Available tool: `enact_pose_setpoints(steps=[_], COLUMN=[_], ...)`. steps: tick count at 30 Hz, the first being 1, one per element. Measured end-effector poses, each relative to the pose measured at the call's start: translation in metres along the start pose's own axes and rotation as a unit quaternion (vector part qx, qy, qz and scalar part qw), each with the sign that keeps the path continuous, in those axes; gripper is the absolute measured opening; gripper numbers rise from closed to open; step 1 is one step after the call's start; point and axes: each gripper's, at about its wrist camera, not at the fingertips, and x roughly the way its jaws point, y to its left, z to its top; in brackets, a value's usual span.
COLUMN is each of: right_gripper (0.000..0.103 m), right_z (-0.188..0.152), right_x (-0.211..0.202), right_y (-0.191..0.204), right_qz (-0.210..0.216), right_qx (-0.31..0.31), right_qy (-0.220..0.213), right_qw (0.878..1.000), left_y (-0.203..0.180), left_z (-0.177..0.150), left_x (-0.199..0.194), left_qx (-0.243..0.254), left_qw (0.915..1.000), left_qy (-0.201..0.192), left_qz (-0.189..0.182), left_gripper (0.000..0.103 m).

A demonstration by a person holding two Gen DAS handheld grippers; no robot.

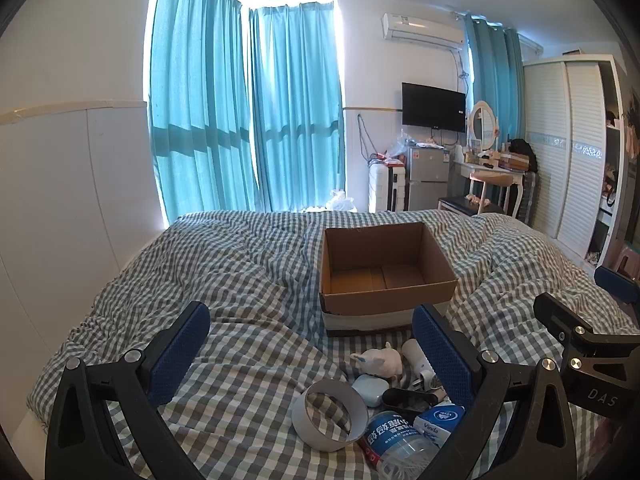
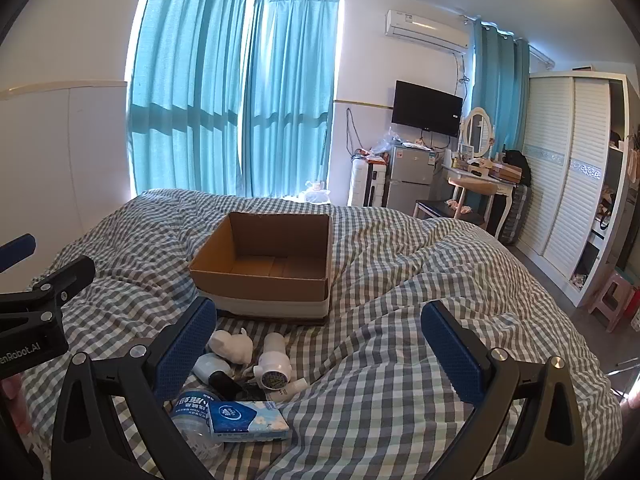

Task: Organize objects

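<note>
Both our left gripper [image 1: 310,354] and right gripper [image 2: 320,350] hover spread wide, empty, over the checked bed [image 1: 224,280]. The cardboard box [image 1: 380,268] sits beyond the fingers, clutter [image 2: 248,364] just below them; teal curtains [image 1: 244,112] behind.

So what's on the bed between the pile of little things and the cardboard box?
Nothing but checked blanket. In the right wrist view, a bare strip separates the white toy from the cardboard box.
</note>
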Motion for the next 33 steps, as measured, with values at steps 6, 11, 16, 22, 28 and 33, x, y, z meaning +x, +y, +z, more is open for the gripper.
enact_pose_setpoints(steps=[6,11,16,22,28,33], right_gripper=[0.103,0.103,0.103,0.103,0.103,0.103], right_z=[-0.0014,-0.0015,-0.0028,-0.0046,-0.0040,-0.0039], right_x=[-0.0005,-0.0011,0.0040,0.0054,0.0038,0.0052], right_y=[-0.0003,-0.0004,-0.0011,0.0028,0.0070,0.0064], right_qz=[0.003,0.010,0.013,0.019,0.021,0.019], right_qx=[0.003,0.005,0.012,0.012,0.005,0.007], right_qy=[0.003,0.004,0.014,0.020,0.018,0.021], right_qw=[1.000,1.000,1.000,1.000,1.000,1.000], left_y=[-0.0009,-0.0026,-0.0024,-0.0010,0.0012,0.0028], left_z=[-0.0017,-0.0032,-0.0042,-0.0067,-0.0067,-0.0057], left_x=[0.0002,0.0008,0.0002,0.0023,0.0029,0.0023], left_qx=[0.001,0.003,0.001,0.003,-0.002,-0.001], left_qw=[1.0000,1.0000,1.0000,0.9999,0.9998,0.9998], left_qy=[0.003,0.005,0.008,0.015,0.019,0.018], left_qz=[0.000,0.001,-0.004,-0.003,0.000,0.001], left_gripper=[0.103,0.103,0.103,0.103,0.103,0.103])
